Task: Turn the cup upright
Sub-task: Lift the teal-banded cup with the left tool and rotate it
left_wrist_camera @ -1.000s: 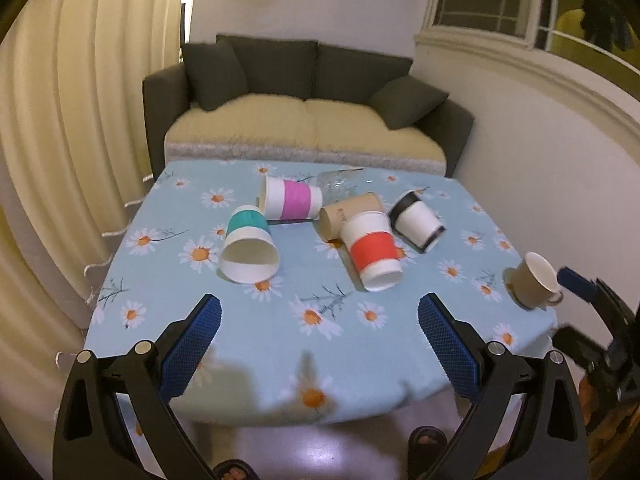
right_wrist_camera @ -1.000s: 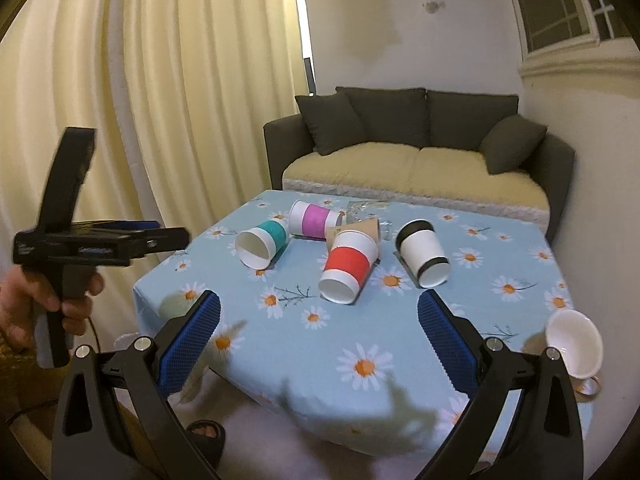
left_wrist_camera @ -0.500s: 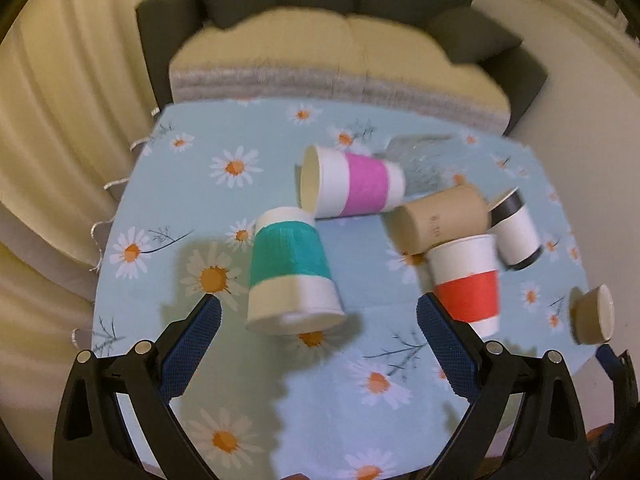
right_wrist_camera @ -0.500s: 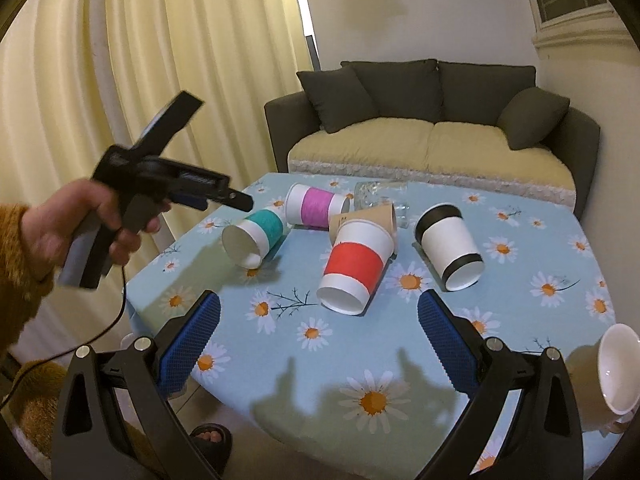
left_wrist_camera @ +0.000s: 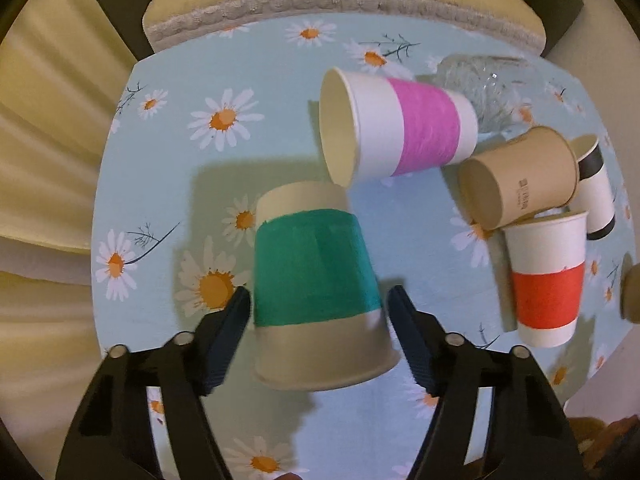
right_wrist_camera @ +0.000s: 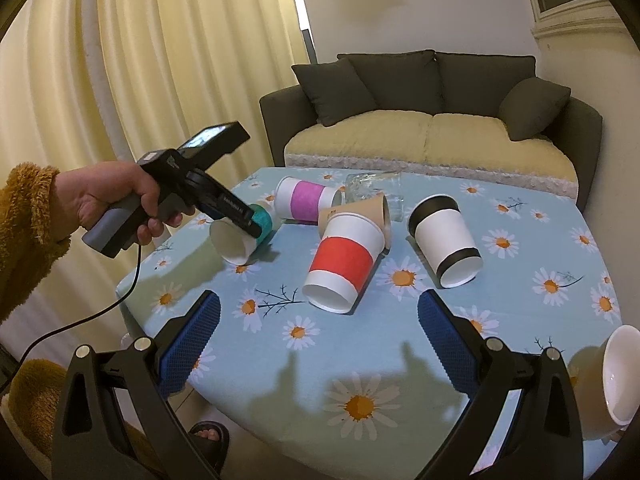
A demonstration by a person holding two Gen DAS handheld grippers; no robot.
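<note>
A paper cup with a teal band (left_wrist_camera: 316, 280) lies on its side on the daisy tablecloth, mouth toward me; it also shows in the right wrist view (right_wrist_camera: 240, 236). My left gripper (left_wrist_camera: 320, 312) is open, its fingers on either side of this cup, close to its walls. In the right wrist view the left gripper (right_wrist_camera: 248, 224) reaches down over the cup. My right gripper (right_wrist_camera: 318, 320) is open and empty above the table's near edge. Cups with pink (left_wrist_camera: 404, 128), red (left_wrist_camera: 546, 276) and black (right_wrist_camera: 444, 236) bands and a brown cup (left_wrist_camera: 520, 176) also lie tipped over.
A clear glass (left_wrist_camera: 476, 84) lies behind the pink cup. A white ceramic cup (right_wrist_camera: 616, 376) sits at the right table edge. A dark sofa (right_wrist_camera: 432, 120) stands behind the table and curtains (right_wrist_camera: 120, 80) hang to the left.
My left gripper has come down and forward over the table until its fingers straddle the teal cup. My right gripper has moved slightly closer to the table.
</note>
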